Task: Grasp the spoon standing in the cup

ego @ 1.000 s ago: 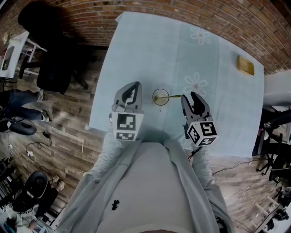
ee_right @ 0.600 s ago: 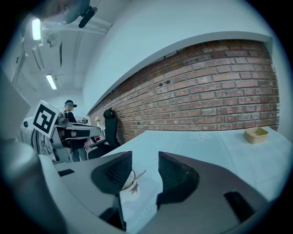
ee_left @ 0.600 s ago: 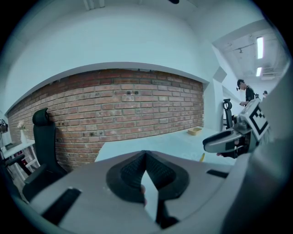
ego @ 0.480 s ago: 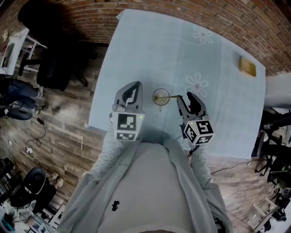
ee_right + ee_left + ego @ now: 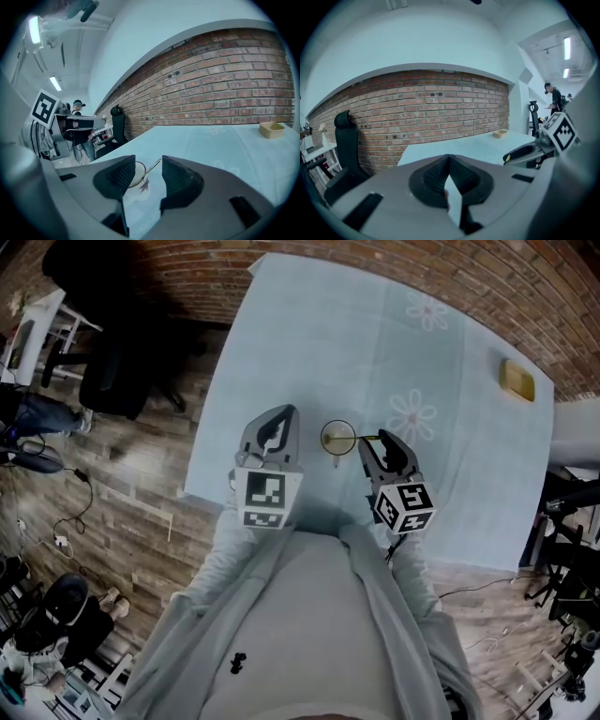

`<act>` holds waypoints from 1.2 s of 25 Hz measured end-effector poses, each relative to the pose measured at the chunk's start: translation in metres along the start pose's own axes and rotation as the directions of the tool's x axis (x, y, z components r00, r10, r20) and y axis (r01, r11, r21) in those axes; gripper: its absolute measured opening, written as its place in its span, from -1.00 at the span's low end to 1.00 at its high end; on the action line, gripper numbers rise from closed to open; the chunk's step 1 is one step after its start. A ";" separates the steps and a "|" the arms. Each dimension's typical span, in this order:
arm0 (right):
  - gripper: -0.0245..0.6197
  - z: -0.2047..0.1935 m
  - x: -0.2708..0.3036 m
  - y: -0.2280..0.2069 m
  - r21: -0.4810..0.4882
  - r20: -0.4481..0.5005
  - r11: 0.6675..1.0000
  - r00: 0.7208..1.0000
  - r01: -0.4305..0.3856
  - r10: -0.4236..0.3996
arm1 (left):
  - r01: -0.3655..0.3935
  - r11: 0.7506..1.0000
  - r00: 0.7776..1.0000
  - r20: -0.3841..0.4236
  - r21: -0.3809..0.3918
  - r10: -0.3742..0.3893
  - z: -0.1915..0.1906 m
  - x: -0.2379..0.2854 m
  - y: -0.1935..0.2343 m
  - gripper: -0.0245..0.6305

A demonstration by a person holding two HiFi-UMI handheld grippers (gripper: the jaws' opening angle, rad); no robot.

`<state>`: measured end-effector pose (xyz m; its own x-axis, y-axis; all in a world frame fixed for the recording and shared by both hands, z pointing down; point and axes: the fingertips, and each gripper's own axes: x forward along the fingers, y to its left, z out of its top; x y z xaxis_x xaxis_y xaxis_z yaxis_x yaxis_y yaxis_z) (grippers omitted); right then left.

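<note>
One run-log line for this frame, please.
phase: approach | left gripper: jaws shut, empty | right gripper: jaws have just been opening, now open; spoon ahead of the gap, not gripped | spoon: leaning in cup

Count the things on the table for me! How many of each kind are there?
Cup: 1
Spoon: 1
Yellow tray: 1
Total: 3
</note>
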<state>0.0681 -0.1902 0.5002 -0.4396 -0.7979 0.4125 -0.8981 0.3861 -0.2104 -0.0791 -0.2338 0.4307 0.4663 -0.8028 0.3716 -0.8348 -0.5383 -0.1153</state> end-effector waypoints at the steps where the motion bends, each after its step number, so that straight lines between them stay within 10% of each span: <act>1: -0.39 -0.002 0.001 0.000 0.002 -0.005 1.000 1.000 -0.002 0.002 | -0.001 1.000 1.000 0.000 -0.001 0.001 0.000 0.000 0.000 -0.87; 20: -0.40 -0.020 0.013 0.005 0.011 -0.039 0.999 0.999 -0.031 0.032 | -0.020 1.000 1.000 -0.005 -0.007 0.020 -0.003 -0.004 0.003 -0.87; 30: -0.79 -0.016 0.009 0.004 0.014 -0.022 0.999 0.999 -0.039 0.040 | -0.025 1.000 1.000 -0.007 -0.006 0.025 -0.004 -0.004 0.004 -0.87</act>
<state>0.0607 -0.1891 0.5171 -0.4750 -0.7714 0.4235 -0.8799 0.4106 -0.2391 -0.0849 -0.2319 0.4322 0.4436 -0.8140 0.3751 -0.8479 -0.5168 -0.1187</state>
